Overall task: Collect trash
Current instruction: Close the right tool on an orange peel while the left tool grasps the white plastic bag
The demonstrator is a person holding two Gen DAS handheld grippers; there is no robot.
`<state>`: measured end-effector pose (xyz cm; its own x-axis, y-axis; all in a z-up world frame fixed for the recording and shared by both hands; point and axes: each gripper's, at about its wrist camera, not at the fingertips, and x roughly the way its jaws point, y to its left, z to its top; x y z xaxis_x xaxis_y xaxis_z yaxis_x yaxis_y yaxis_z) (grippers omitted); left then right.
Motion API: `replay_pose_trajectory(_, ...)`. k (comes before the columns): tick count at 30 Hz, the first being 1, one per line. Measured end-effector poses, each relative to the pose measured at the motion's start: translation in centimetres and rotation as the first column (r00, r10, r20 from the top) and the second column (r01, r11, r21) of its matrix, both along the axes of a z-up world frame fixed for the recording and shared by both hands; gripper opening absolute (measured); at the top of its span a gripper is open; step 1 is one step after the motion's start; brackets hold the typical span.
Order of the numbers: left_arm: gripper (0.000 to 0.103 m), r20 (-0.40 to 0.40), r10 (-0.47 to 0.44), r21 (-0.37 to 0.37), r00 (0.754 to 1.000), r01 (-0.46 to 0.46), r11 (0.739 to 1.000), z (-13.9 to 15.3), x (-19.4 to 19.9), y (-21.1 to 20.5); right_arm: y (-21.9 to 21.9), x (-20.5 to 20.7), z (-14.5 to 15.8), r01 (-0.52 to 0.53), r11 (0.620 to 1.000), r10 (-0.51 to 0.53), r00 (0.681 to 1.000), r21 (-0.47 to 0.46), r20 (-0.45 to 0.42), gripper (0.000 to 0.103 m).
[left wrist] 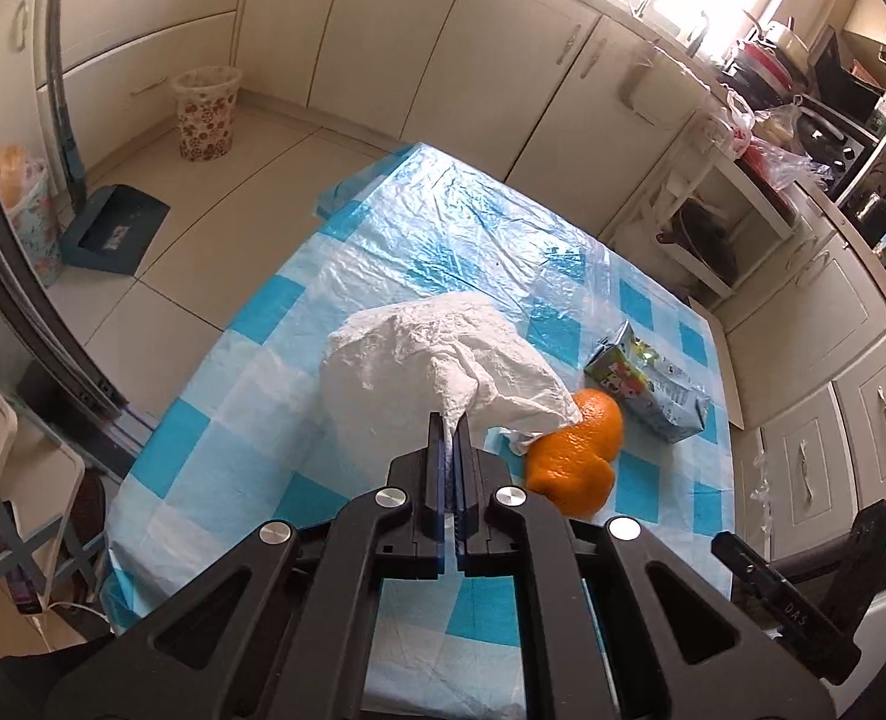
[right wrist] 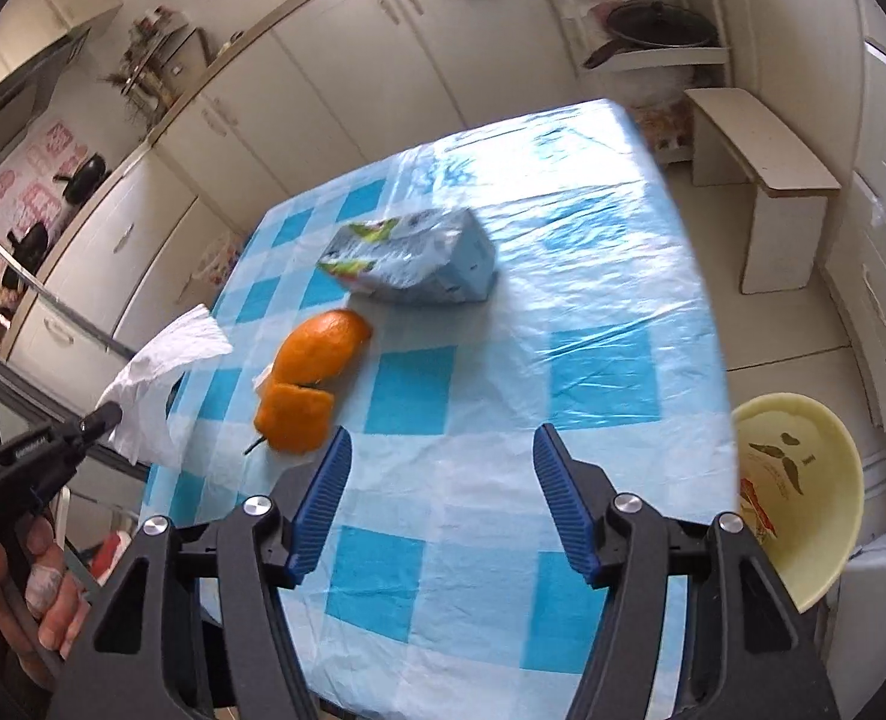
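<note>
My left gripper [left wrist: 453, 420] is shut on a crumpled white tissue [left wrist: 431, 354], which hangs above the blue-checked tablecloth [left wrist: 251, 360]. In the right wrist view the same tissue [right wrist: 161, 360] hangs from the left gripper [right wrist: 107, 415] at the table's left edge, with a hand [right wrist: 47, 594] on its handle. Orange peel [left wrist: 574, 456] [right wrist: 311, 378] lies on the cloth beside a crushed drink carton [left wrist: 646, 384] [right wrist: 413, 258]. My right gripper [right wrist: 443, 450] stands open above the cloth [right wrist: 562, 276], nothing between its blue pads [right wrist: 323, 504], with the peel just left of its left finger.
A yellow bowl [right wrist: 802, 498] sits past the table's right edge. On the floor stand a floral bin [left wrist: 206, 114], a blue dustpan [left wrist: 116, 228] and a small white bench [right wrist: 760, 180]. Kitchen cabinets ring the table.
</note>
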<state>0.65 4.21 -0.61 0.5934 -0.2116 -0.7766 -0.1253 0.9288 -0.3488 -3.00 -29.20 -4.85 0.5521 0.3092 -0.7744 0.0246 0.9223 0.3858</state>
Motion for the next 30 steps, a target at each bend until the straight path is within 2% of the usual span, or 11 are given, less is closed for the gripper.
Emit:
replay_pose_trajectory(3, 0.003, -0.02, 0.013, -0.028, 1.0, -0.014, 1.0, -0.6, 0.2, 1.2, 3.1, 1.1, -0.8, -0.063, 0.998, 0.063, 0.998, -0.019, -0.002, 0.066)
replay_pose_trajectory(8, 0.003, -0.046, 0.007, -0.05, 0.999, -0.009, 0.999, -1.4, 0.4, 2.3, 6.3, 3.3, -1.8, -0.091, 0.995, 0.091, 0.996, -0.034, 0.014, 0.067)
replay_pose_trajectory(15, 0.003, -0.069, 0.002, -0.068, 0.998, -0.006, 0.998, -1.9, 0.7, 4.0, 8.4, 6.2, -4.0, -0.102, 0.994, 0.102, 0.995, -0.031, 0.0, 0.07)
replay_pose_trajectory(19, 0.003, -0.07, 0.003, -0.075, 0.998, -0.008, 0.997, -1.8, 0.8, 4.5, 8.9, 6.8, -4.0, -0.112, 0.993, 0.112, 0.993, -0.023, 0.024, 0.072)
replay_pose_trajectory(24, 0.003, -0.07, 0.0, -0.073, 0.998, -0.006, 0.997, -1.8, 1.0, 4.5, 9.8, 6.3, -3.7, -0.185, 0.982, 0.186, 0.982, -0.027, 0.019, 0.044)
replay_pose_trajectory(27, 0.003, -0.067, -0.006, -0.064, 0.998, 0.001, 0.998, -1.7, 1.0, 4.0, 9.8, 5.5, -3.0, -0.207, 0.978, 0.208, 0.977, -0.031, 0.035, 0.032)
replay_pose_trajectory(30, 0.003, -0.057, -0.011, -0.046, 0.998, 0.008, 0.999, -1.6, 0.9, 3.2, 8.8, 4.6, -2.1, -0.208, 0.978, 0.208, 0.976, -0.015, 0.06, 0.024)
